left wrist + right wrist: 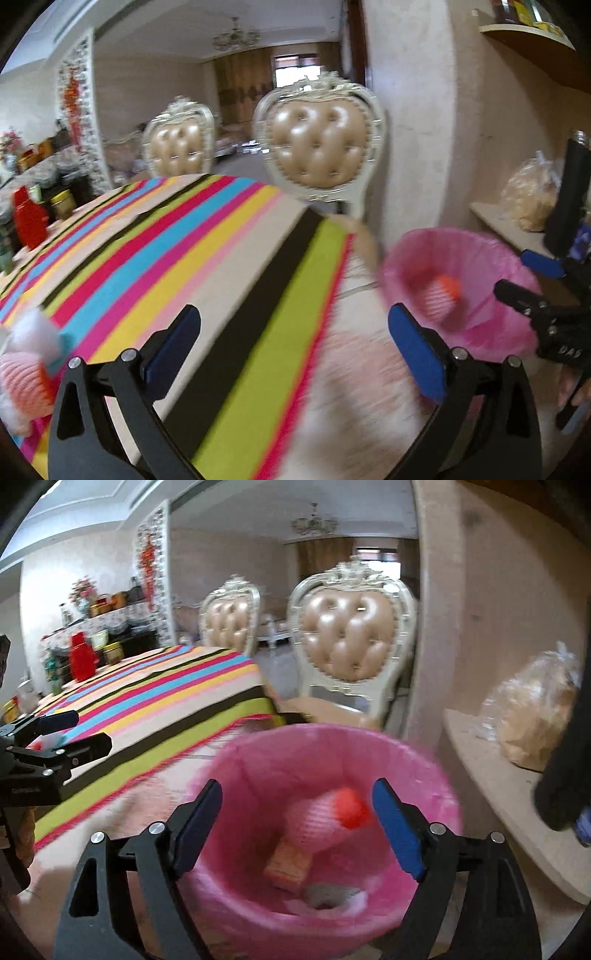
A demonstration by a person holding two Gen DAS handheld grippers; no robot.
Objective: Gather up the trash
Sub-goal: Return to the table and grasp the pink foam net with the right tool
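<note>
My left gripper (295, 347) is open over the striped tablecloth (207, 258) near the table's edge, with nothing between its fingers. Crumpled white tissue (33, 332) and a pink foam net (22, 376) lie on the cloth at the lower left. To the right is the pink-lined bin (491, 317) with a pink and orange foam net (443, 291) inside. My right gripper (299, 827) is open above the bin (258, 760). The foam net (328, 816) shows between its pads, touching neither. Deeper in the bin lie an orange carton (288, 860) and a grey-white scrap (328, 893).
Two padded cream chairs (317, 144) (177, 147) stand behind the table. A red container (81, 661) and jars stand at the table's far end. Right of the bin, a ledge (495, 775) bears a clear bag of food (532, 716). A wall pillar (413, 110) rises behind the bin.
</note>
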